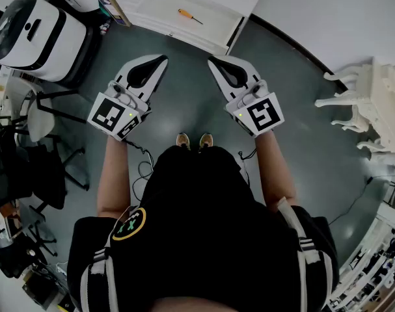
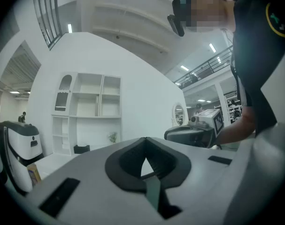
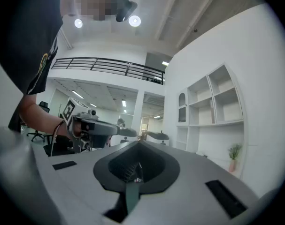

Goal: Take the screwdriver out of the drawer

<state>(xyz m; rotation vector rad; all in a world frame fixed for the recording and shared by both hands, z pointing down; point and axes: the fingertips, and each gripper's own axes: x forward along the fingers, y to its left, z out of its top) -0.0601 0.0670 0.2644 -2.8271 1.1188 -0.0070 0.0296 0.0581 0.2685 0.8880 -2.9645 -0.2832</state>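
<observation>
An orange-handled screwdriver (image 1: 189,15) lies alone in the open white drawer (image 1: 218,41) at the top of the head view. Both grippers hover level over the grey floor, well short of the drawer. My left gripper (image 1: 161,60) is shut with nothing in it; its tips meet in the left gripper view (image 2: 145,138). My right gripper (image 1: 212,61) is also shut and holds nothing, its tips together in the right gripper view (image 3: 138,143). Each gripper shows in the other's view, the right gripper (image 2: 191,134) and the left gripper (image 3: 97,128).
A white and black machine (image 1: 34,34) stands at the upper left beside black chairs (image 1: 44,155). White ornate furniture (image 1: 369,103) stands at the right. Cables (image 1: 144,168) lie on the floor by the person's feet (image 1: 194,140). White shelving (image 2: 88,111) lines the wall.
</observation>
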